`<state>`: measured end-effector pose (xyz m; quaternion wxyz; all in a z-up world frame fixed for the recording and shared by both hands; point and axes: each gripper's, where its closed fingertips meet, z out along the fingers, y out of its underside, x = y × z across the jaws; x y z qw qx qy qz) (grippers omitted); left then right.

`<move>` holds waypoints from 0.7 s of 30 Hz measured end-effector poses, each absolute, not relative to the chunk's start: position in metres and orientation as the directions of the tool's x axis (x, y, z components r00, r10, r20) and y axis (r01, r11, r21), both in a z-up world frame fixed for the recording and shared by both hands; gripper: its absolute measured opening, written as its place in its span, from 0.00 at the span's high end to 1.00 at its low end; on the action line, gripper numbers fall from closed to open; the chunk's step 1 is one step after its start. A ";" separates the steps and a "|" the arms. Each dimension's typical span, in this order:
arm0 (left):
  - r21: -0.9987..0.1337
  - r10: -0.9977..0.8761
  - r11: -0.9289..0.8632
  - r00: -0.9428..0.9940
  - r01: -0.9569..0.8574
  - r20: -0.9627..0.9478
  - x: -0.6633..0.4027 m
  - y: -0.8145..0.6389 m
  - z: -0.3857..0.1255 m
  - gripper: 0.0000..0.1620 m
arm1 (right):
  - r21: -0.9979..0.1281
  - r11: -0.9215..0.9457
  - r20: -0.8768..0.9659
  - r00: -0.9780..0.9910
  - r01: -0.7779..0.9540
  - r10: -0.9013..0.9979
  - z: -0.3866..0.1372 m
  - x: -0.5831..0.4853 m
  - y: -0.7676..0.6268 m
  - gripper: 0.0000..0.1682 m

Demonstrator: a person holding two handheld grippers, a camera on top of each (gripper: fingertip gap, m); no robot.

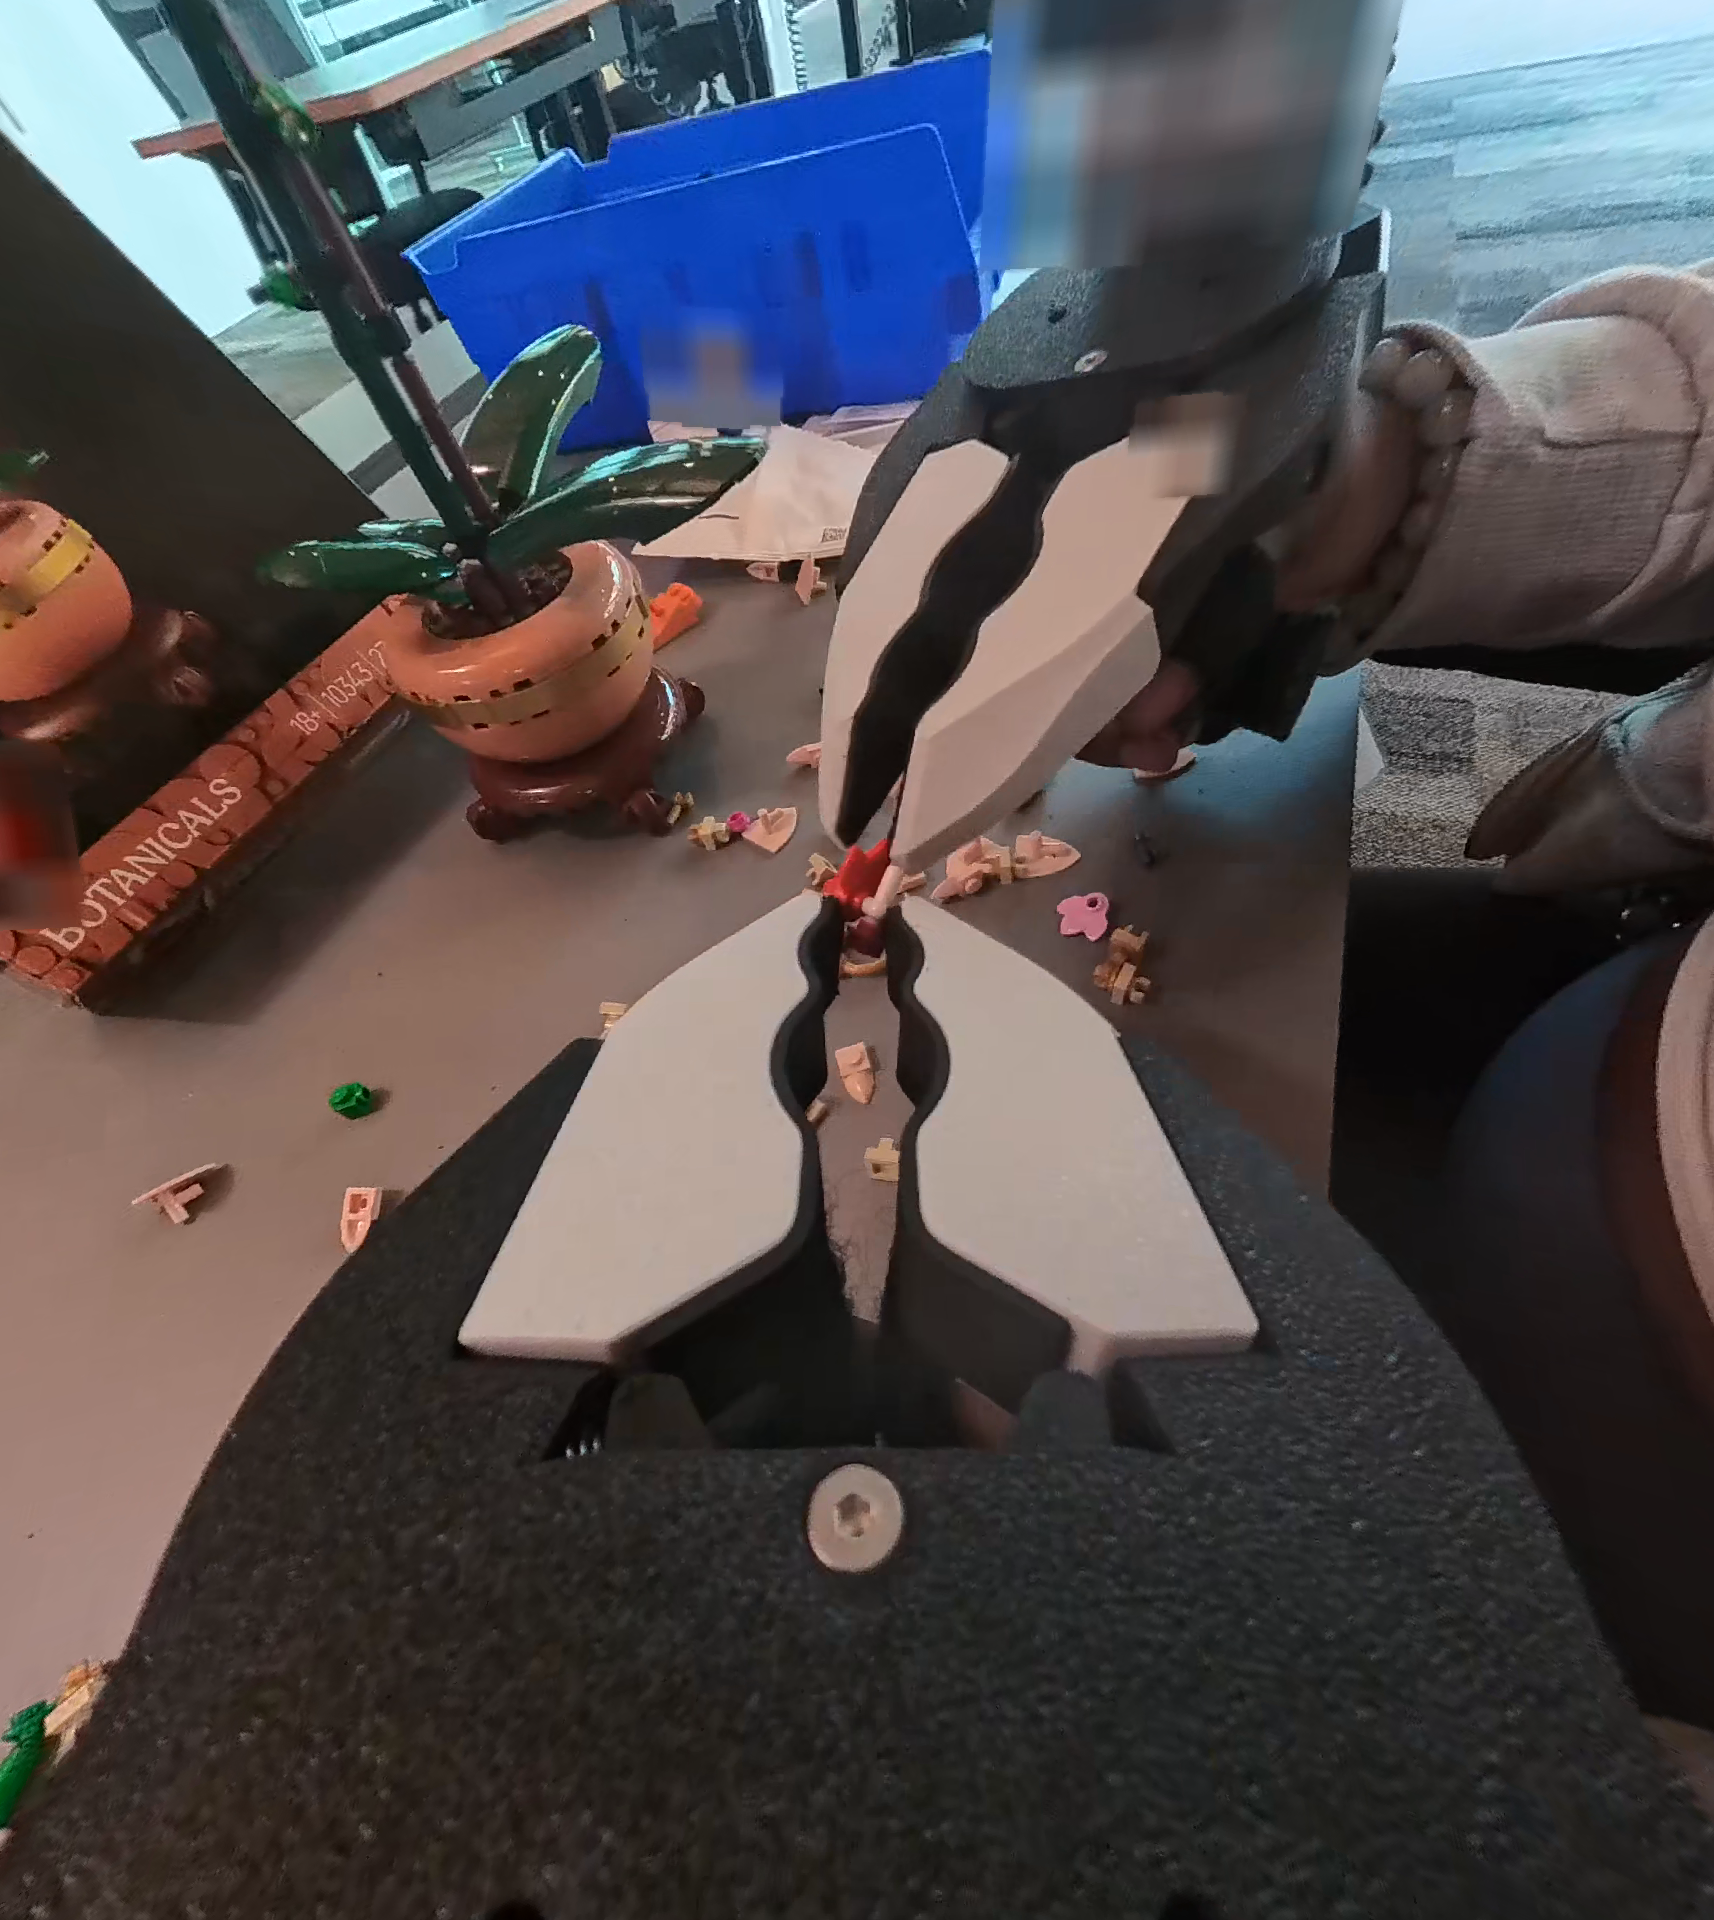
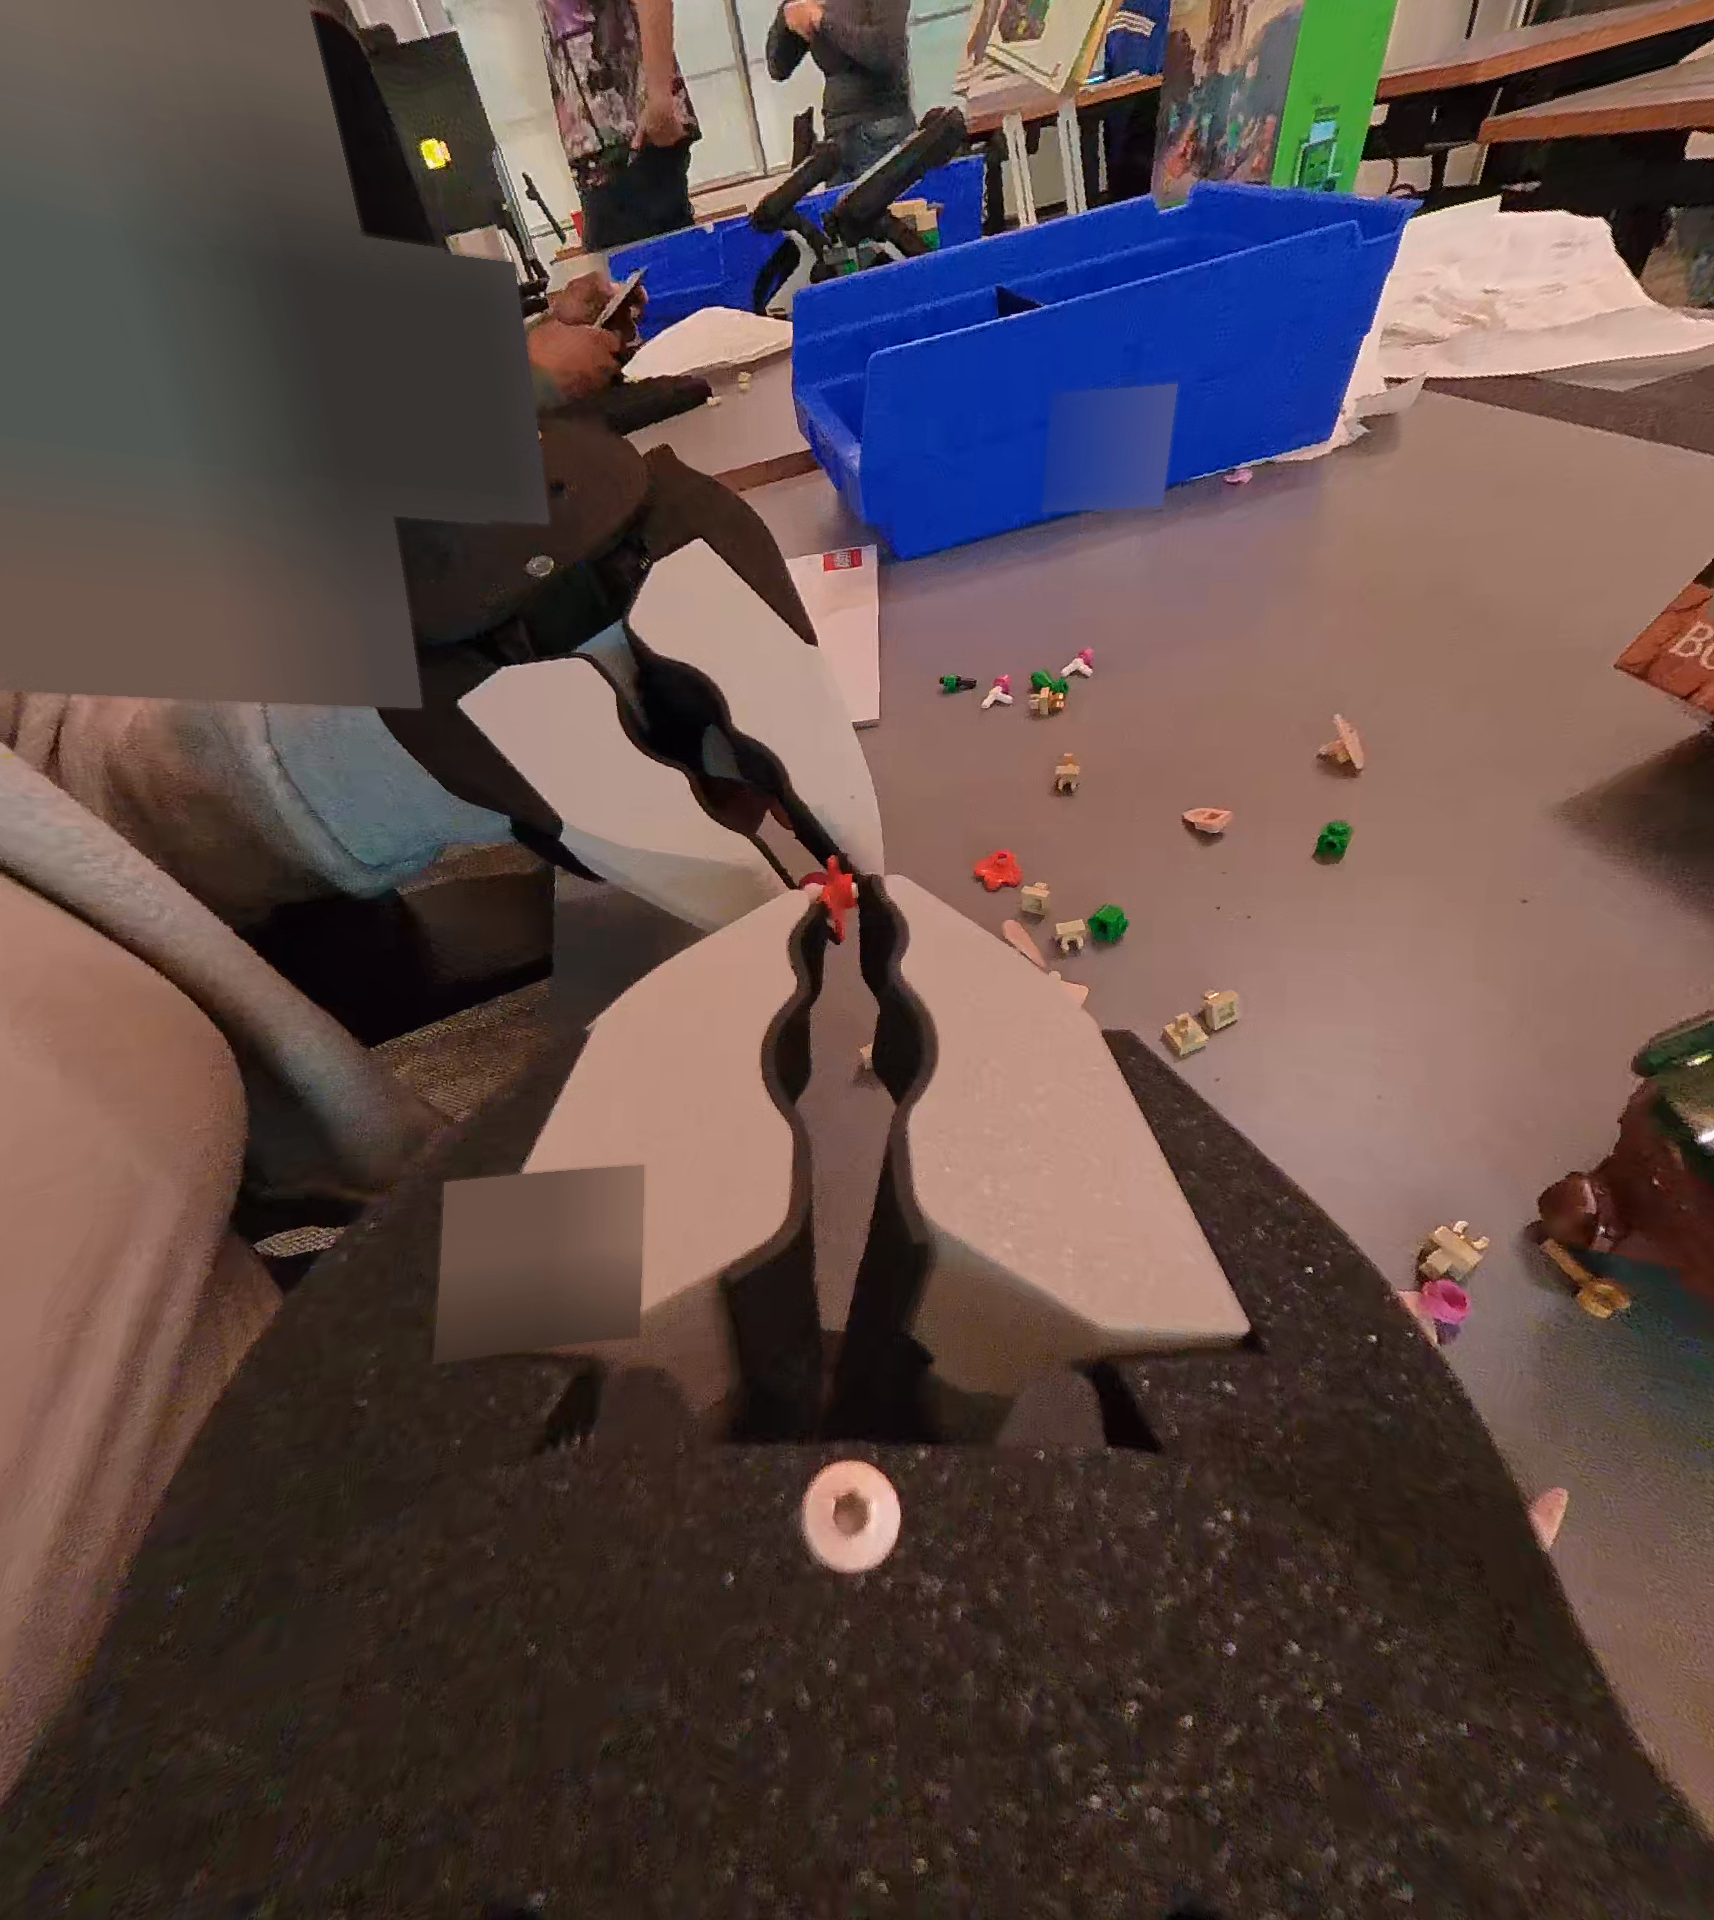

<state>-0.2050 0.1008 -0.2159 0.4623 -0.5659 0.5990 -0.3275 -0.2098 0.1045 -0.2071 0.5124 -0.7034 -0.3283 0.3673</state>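
My left gripper [image 1: 859,916] and my right gripper [image 1: 872,847] meet tip to tip just above the grey table [image 1: 313,1039]. Between them is a tiny brick assembly: a red flower piece [image 1: 858,868], a short white stem [image 1: 884,888] and a dark red piece [image 1: 868,933]. The left gripper's tips are shut on the dark red end. The right gripper's tips are shut on the white stem by the red flower. In the right wrist view my right gripper [image 2: 837,902] pinches the red flower piece [image 2: 837,888], and the left gripper [image 2: 817,860] reaches in from the upper left.
A brick-built plant in a pink pot [image 1: 531,665] stands left of the grippers, in front of its dark box [image 1: 105,623]. A blue bin [image 1: 728,291] and white paper [image 1: 780,499] lie behind. Small loose pieces [image 2: 1040,904] are scattered on the table. A person's sleeve [image 1: 1611,436] is at the right. Both grippers' tips are close together, under 4 cm apart.
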 end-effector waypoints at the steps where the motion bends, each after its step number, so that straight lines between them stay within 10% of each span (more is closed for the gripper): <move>1: -0.913 -0.980 0.150 0.069 -0.380 -0.189 -0.204 0.100 -0.217 0.95 | -0.964 -0.251 -0.169 0.518 0.091 0.839 -0.207 -0.210 0.104 0.96; 21: -0.958 -0.985 0.080 0.126 -0.276 -0.119 -0.196 0.096 -0.207 0.96 | -0.987 -0.084 0.006 0.558 0.135 0.830 -0.197 -0.208 0.102 0.95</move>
